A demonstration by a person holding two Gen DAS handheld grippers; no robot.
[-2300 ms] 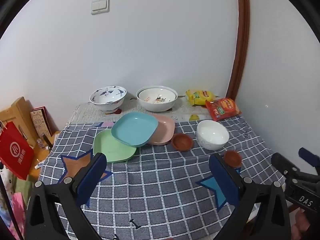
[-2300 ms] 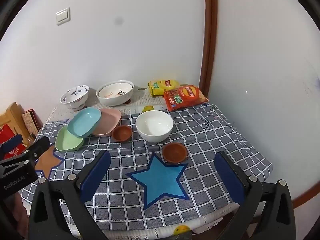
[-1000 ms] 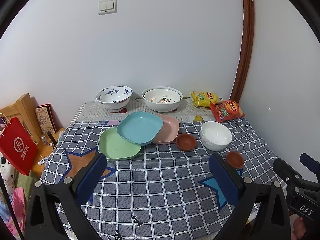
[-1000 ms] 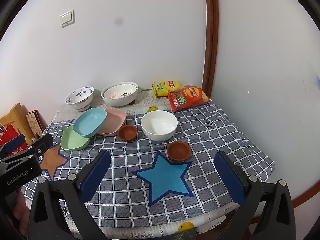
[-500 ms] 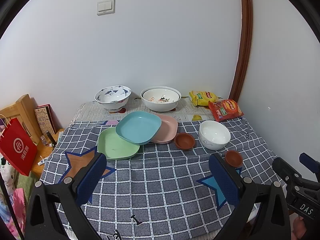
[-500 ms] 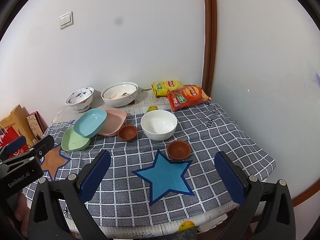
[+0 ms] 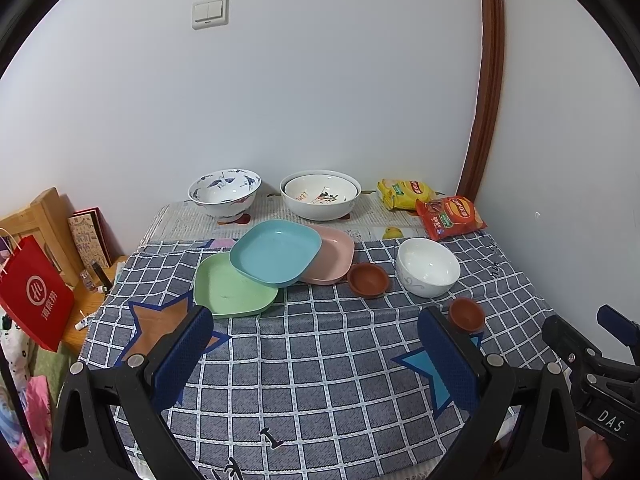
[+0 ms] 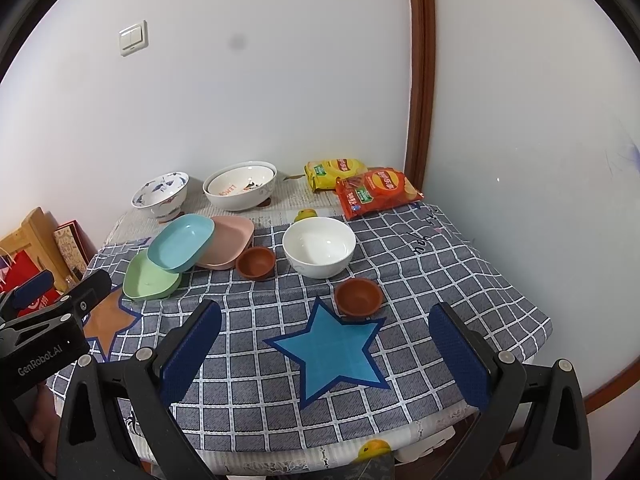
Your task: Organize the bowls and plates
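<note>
Both tools are held wide open and empty above the tabletop (image 8: pixel 460 280). The nearest brown bowl (image 8: pixel 358 296) is found just ahead of the right tool (image 8: pixel 325 346); the left tool (image 7: pixel 316 348) is faced by the overlapped plates (image 7: pixel 276 256).

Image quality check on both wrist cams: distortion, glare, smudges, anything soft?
Left wrist view: strong fisheye bend, the brown wooden door trim curves; black vignette in the corners; small highlights inside the plain white ceramic bowl; table sharp. Right wrist view: same bending and vignette; a dark round smudge shows against the white wall, lens or wall I cannot tell; soft, even light, faint shadows.
</note>
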